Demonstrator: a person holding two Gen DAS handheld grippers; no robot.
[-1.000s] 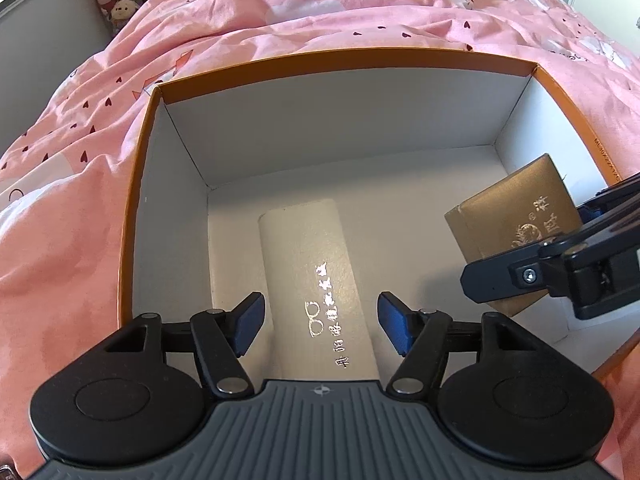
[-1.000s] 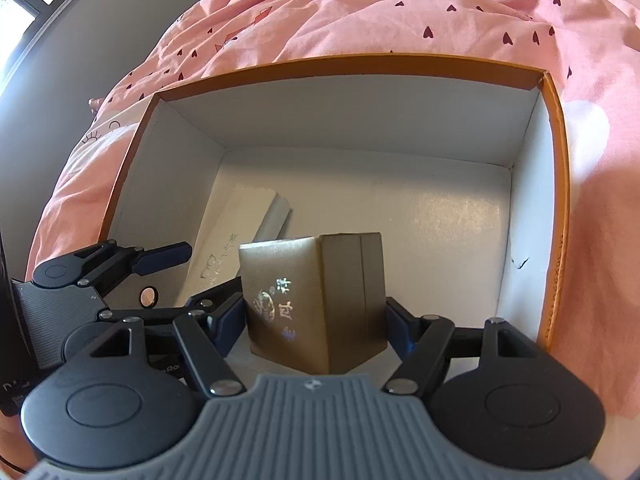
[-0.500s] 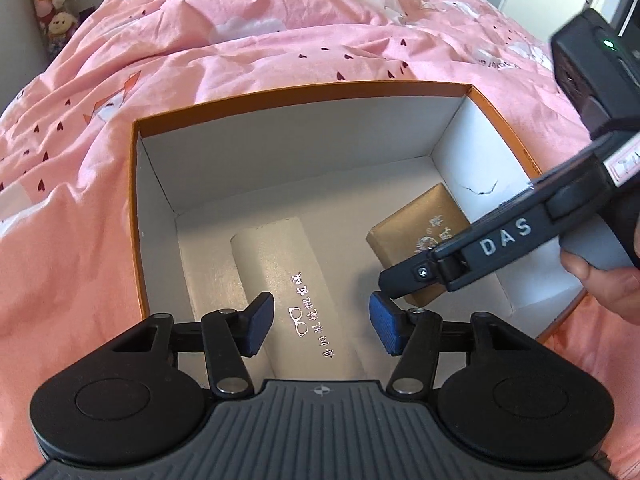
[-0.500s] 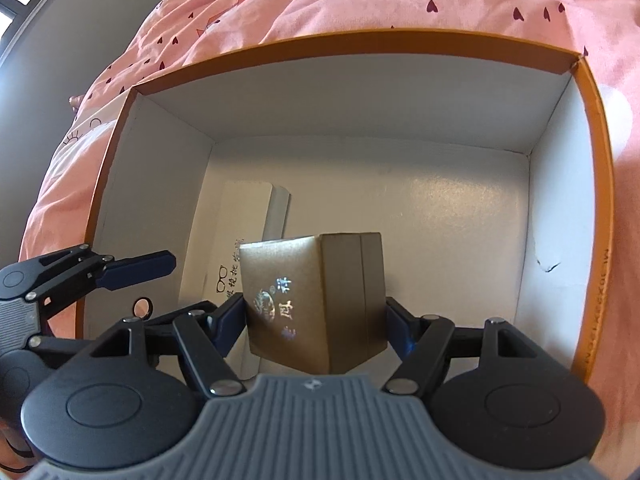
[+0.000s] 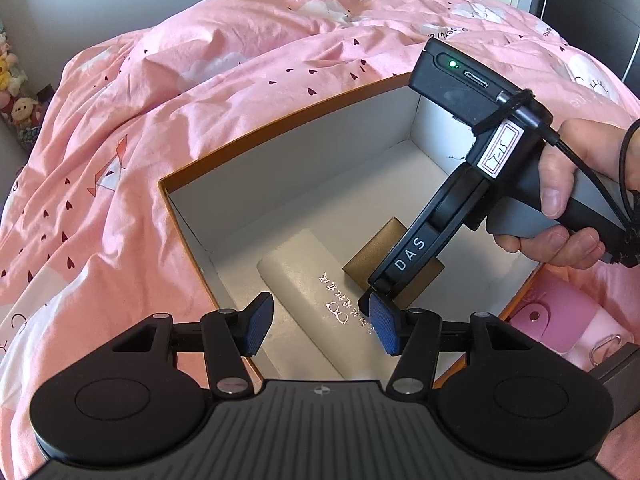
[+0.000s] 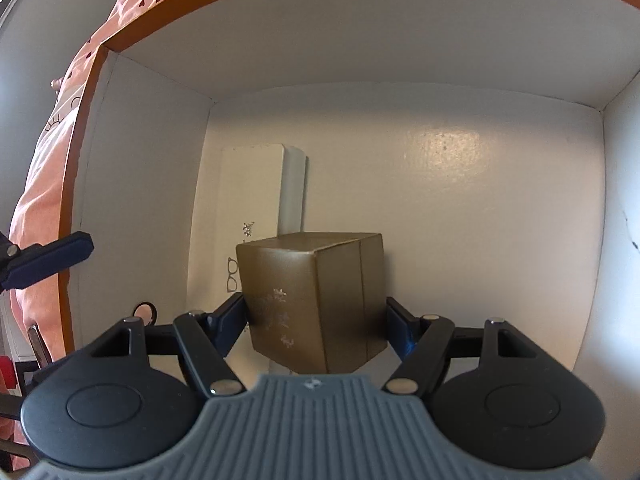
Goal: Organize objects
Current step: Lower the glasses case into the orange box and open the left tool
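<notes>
The right gripper (image 6: 316, 316) is clamped on the gold box (image 6: 312, 304), low inside the orange-rimmed box (image 6: 168, 32), centre frame beside the white glasses case (image 6: 250, 200). Probably best to set it flat on the floor before letting go. The left gripper (image 5: 320, 324) hangs empty, jaws partly apart.

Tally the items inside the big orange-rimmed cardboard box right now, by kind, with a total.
Long white glasses case with silver lettering: 1, lying flat on the floor of the orange-rimmed cardboard box.
Small gold cardboard carton: 1, gripped between the pads of the right gripper, beside the case.
Total: 2
</notes>
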